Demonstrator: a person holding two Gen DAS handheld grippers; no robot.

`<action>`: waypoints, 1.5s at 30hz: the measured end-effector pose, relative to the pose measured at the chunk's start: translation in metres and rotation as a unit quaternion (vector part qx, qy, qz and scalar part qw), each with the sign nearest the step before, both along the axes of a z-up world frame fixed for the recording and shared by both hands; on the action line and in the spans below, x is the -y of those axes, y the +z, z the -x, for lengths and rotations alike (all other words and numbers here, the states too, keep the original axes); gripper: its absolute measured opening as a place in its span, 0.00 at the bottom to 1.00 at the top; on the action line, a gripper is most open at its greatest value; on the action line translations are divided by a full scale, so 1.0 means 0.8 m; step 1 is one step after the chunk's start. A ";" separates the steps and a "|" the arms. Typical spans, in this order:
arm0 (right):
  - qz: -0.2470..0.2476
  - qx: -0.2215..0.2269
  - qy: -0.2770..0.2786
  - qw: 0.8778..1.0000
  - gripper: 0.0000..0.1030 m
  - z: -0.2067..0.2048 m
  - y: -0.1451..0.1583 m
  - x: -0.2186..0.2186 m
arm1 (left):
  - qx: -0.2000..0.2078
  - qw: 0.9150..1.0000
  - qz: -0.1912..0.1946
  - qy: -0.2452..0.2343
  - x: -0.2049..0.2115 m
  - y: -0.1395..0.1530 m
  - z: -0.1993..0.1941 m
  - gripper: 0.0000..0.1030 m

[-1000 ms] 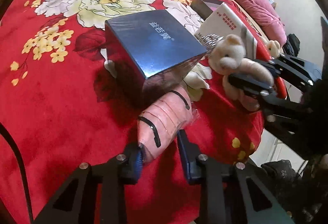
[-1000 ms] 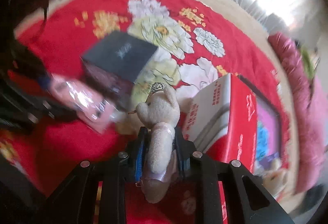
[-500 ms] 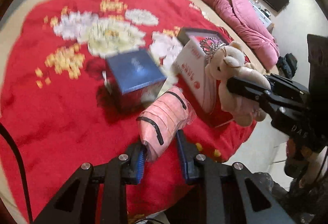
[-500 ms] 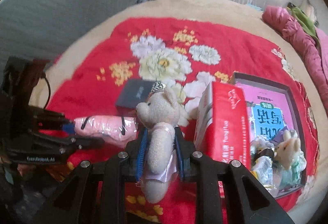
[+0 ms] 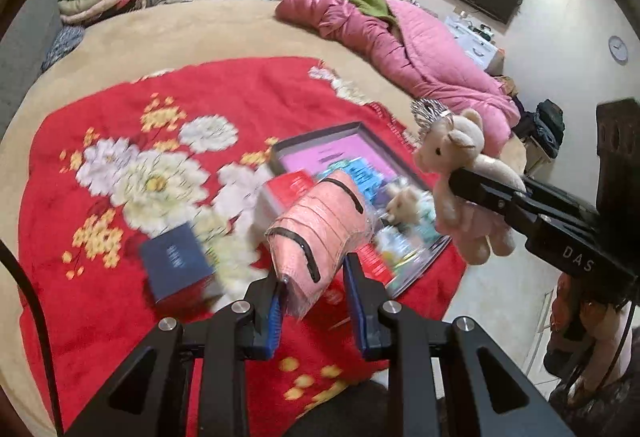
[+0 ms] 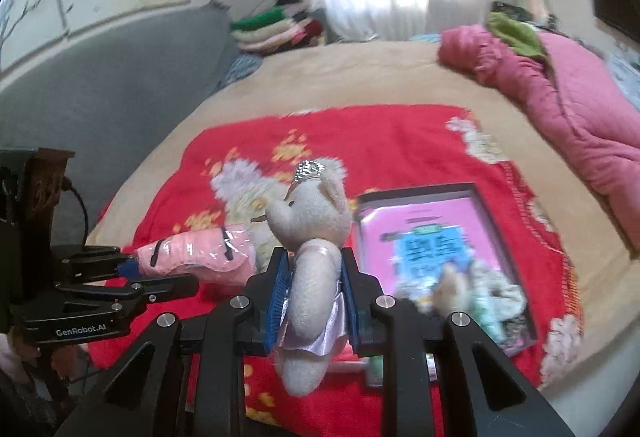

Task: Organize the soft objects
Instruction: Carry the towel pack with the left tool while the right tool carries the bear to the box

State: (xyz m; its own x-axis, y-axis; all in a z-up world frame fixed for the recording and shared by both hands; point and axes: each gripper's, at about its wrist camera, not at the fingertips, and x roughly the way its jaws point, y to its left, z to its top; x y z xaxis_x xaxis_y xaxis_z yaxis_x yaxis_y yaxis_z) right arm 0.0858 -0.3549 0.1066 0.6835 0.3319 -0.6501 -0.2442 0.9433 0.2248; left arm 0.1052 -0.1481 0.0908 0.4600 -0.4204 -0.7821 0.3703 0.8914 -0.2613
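Left hand-held gripper (image 5: 316, 291), nearest: blue pads clamped on a pink plastic-wrapped soft toy (image 5: 320, 233), lifted clear above the red floral blanket (image 5: 100, 301). Right hand-held gripper (image 6: 314, 287): pads pressed on the waist of a cream teddy bear (image 6: 316, 237) with a silver crown, also in the air, to the right of the pink toy and apart from it. Below, a blue box (image 5: 176, 263) sits left; a red-and-white box (image 5: 290, 185) centre. Just beyond, an open dark-rimmed tray (image 5: 320, 135) holds small plush toys at its near end; far end bare. Blanket's right edge meets floor. Farther: tan bedcover (image 5: 200, 33), pink quilt (image 5: 420, 49) far right.
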 end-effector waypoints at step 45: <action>-0.017 -0.121 -0.079 0.989 0.28 -0.092 -0.118 0.189 | -0.084 0.993 -0.065 -0.051 0.232 -0.118 -0.082 0.28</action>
